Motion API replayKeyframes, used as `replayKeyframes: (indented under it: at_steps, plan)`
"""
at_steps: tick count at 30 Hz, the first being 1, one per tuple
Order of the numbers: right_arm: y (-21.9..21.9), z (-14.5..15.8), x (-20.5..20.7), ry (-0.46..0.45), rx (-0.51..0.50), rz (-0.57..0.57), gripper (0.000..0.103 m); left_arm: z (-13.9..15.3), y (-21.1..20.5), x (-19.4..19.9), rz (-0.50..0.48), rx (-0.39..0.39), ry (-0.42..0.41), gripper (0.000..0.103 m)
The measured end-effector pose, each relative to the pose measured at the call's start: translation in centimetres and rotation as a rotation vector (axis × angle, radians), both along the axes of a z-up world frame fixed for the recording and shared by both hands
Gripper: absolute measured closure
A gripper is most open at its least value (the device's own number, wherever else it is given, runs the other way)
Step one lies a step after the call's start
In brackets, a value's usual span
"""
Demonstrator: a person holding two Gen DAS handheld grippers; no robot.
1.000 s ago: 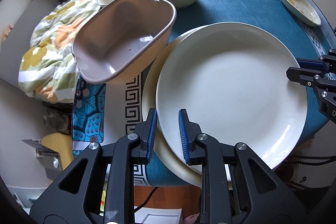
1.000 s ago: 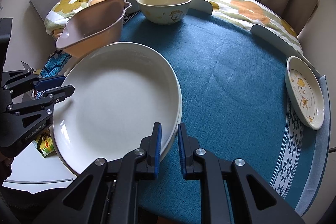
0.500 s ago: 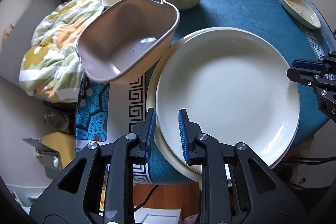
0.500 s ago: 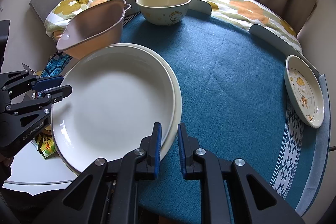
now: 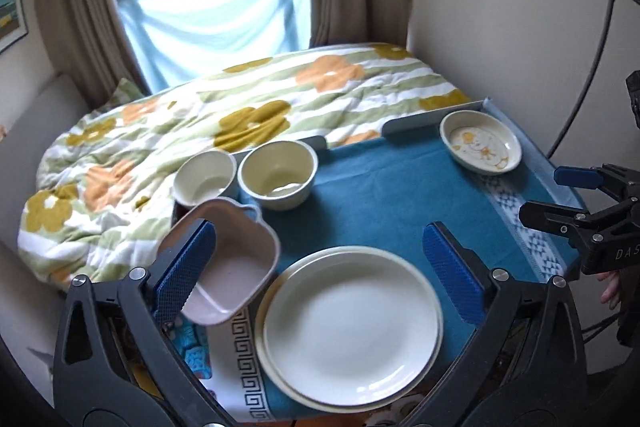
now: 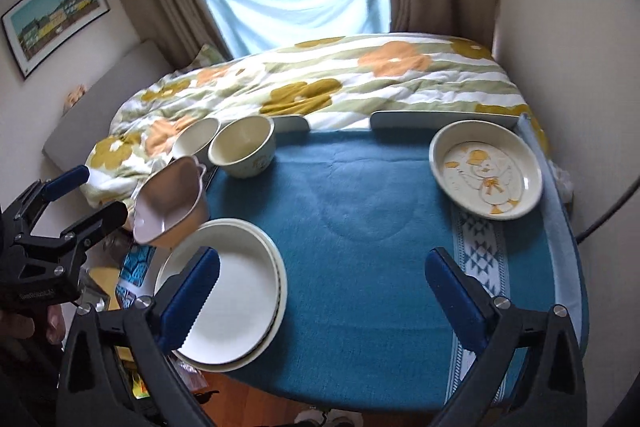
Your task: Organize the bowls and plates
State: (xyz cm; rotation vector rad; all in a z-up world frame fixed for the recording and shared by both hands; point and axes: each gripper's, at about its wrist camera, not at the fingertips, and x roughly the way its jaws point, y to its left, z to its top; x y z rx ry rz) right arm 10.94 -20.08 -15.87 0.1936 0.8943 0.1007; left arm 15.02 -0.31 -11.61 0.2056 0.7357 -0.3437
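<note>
Two cream plates [image 5: 352, 327] [image 6: 224, 299] lie stacked at the near left edge of the blue-clothed table [image 5: 384, 199] [image 6: 360, 211]. A pink square dish [image 5: 232, 267] [image 6: 168, 211] sits tilted just behind them. Beyond it stand two cream bowls [image 5: 278, 175] [image 6: 244, 147] side by side. A small plate with a duck picture [image 5: 480, 147] [image 6: 486, 173] rests at the far right. My left gripper [image 5: 319, 229] [image 6: 98, 193] hangs above the stack, its jaws opening wide with nothing between them. My right gripper [image 6: 322, 257] [image 5: 560, 195] is likewise opening and empty, above the cloth.
A flowered duvet [image 5: 200, 115] lies behind the table, under a window with brown curtains. The table has a raised pale rim [image 6: 560, 227] at the right. A dark cable [image 5: 588, 67] runs down the right wall. Patterned papers [image 5: 240, 351] stick out under the plates.
Both grippers let go of the top plate's rim, opened wide and rose away from the table. The top plate now lies flat on the lower one.
</note>
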Motion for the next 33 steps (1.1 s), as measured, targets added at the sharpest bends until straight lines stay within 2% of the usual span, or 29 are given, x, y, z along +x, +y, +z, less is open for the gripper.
replayKeyframes:
  at_steps: [8,14,16,18,23,26,28,31,33]
  plan:
    - [-7.1,3.5,-3.8,-0.062,0.004,-0.256,0.001,2.2,-6.9,4.2,-0.266,-0.183,0.123,0.000]
    - [-10.8,4.9,-3.5,-0.066,-0.019,-0.318,0.001,2.2,-12.0,8.0,-0.361,-0.254,0.209,0.000]
    - [-11.8,4.4,-2.6,-0.046,-0.036,-0.313,0.001,1.5,-13.7,9.8,-0.373,-0.277,0.271,0.000]
    - [-12.8,3.5,-1.5,-0.031,-0.031,-0.308,0.001,0.5,-15.2,11.1,-0.377,-0.268,0.299,0.000]
    - [-15.9,0.0,1.7,0.005,0.057,-0.314,0.001,-3.5,-19.2,15.6,-0.366,-0.208,0.381,0.000]
    - [-18.3,-3.3,4.1,0.081,0.120,-0.342,0.001,-6.7,-21.7,18.2,-0.353,-0.181,0.453,0.001]
    - [-19.8,-5.5,5.5,0.122,0.181,-0.354,0.001,-8.9,-23.0,19.9,-0.347,-0.171,0.497,0.008]
    - [-21.3,-8.1,7.2,0.172,0.201,-0.378,0.006,-12.0,-25.0,22.2,-0.340,-0.141,0.554,0.026]
    - [-22.2,-9.7,7.9,0.203,0.236,-0.409,0.025,-13.9,-26.2,23.5,-0.337,-0.121,0.588,0.043]
